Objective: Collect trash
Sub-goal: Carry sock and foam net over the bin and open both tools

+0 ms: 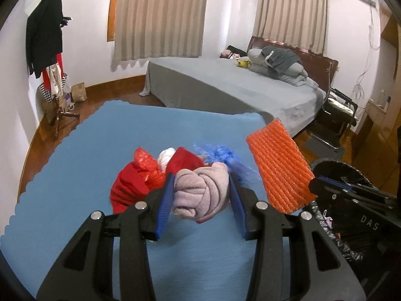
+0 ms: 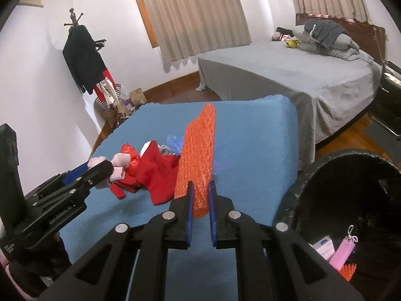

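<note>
My left gripper (image 1: 201,183) is shut on a rolled pale-pink sock bundle (image 1: 200,190), lifted above the blue-covered table (image 1: 75,175); the same left gripper (image 2: 96,166) and sock bundle (image 2: 117,166) show at the left of the right wrist view. My right gripper (image 2: 200,184) is shut on the lower end of an orange bubble-wrap sheet (image 2: 198,155), which hangs raised over the table; the orange bubble-wrap sheet (image 1: 280,168) also shows in the left wrist view. On the table lie a red garment (image 2: 155,175), red plastic (image 1: 145,163) and a blue plastic bag (image 1: 220,154).
A black-lined trash bin (image 2: 351,195) stands at the table's right, holding a pink mask, a small box and an orange scrap. Behind are a grey bed (image 1: 225,85), a coat stand (image 1: 50,50) with clothes, and a chair (image 1: 335,115).
</note>
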`<state>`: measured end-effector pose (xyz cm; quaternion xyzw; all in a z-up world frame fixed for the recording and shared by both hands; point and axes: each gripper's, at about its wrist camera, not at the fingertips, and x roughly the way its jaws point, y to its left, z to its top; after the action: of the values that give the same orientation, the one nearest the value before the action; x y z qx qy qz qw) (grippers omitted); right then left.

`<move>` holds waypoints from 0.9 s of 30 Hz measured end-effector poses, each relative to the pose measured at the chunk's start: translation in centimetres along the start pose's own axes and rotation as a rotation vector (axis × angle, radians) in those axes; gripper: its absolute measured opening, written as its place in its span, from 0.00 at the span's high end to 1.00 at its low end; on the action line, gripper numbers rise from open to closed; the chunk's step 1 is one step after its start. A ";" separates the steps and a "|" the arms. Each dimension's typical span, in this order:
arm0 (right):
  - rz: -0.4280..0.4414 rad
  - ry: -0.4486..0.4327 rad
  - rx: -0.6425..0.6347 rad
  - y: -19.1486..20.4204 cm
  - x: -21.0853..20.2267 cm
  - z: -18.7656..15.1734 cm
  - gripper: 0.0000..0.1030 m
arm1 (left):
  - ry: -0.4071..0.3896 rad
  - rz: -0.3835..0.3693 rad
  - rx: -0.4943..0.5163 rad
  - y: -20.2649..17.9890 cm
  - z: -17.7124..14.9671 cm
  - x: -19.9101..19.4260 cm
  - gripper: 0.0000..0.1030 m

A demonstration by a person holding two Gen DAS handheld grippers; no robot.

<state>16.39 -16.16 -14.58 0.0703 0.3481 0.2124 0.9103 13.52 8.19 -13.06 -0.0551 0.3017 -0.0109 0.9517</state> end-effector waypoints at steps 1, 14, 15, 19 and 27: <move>-0.003 -0.004 0.002 -0.1 -0.3 0.0 0.89 | -0.005 -0.005 0.004 -0.3 0.1 -0.1 0.60; -0.103 -0.057 0.050 -4.2 -5.5 -0.7 0.89 | -0.034 -0.120 0.072 -6.5 0.9 -0.9 0.60; -0.114 -0.059 0.060 -4.8 -6.0 -0.9 0.89 | -0.033 -0.130 0.076 -7.0 0.9 -0.9 0.60; -0.155 -0.061 0.089 -6.6 -7.3 -1.7 0.89 | -0.027 -0.188 0.107 -9.8 0.6 -0.7 0.60; -0.248 -0.054 0.150 -10.5 -9.6 -3.8 0.89 | -0.001 -0.304 0.166 -15.3 -0.7 0.1 0.60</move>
<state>10.96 -29.85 -14.50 0.1001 0.3445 0.0698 0.9308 13.38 -7.10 -11.96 -0.0211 0.2877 -0.1798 0.9405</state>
